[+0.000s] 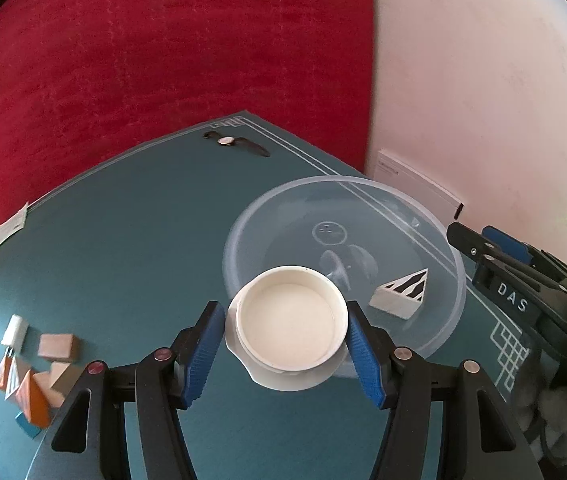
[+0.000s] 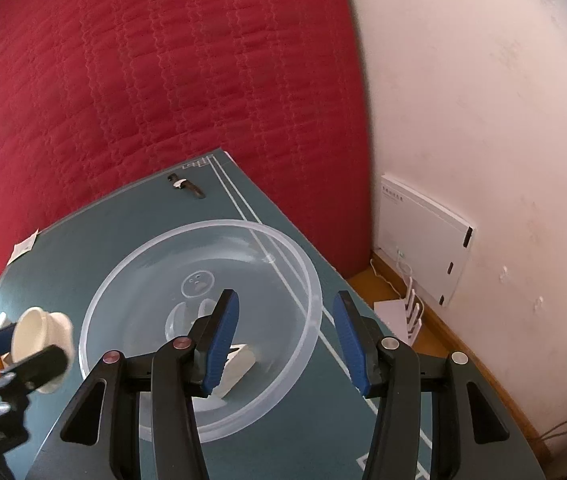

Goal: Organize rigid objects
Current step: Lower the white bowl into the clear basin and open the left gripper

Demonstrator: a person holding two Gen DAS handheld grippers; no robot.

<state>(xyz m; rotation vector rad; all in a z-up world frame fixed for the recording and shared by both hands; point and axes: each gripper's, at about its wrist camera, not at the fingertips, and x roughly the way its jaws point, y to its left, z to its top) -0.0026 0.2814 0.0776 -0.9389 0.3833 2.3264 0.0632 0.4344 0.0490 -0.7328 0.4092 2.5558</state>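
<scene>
Left claw half-spread, blue pads pinching a cream cup at lower centre, held above the near rim of the clear bowl; right claw parted with nothing between its pads, poised over that bowl. A striped white wedge block lies inside the bowl, half hidden behind a pad in the right wrist view. At lower left, wooden blocks cluster on the green table, partly cut off behind the claw's frame; a wristwatch lies at the far edge.
</scene>
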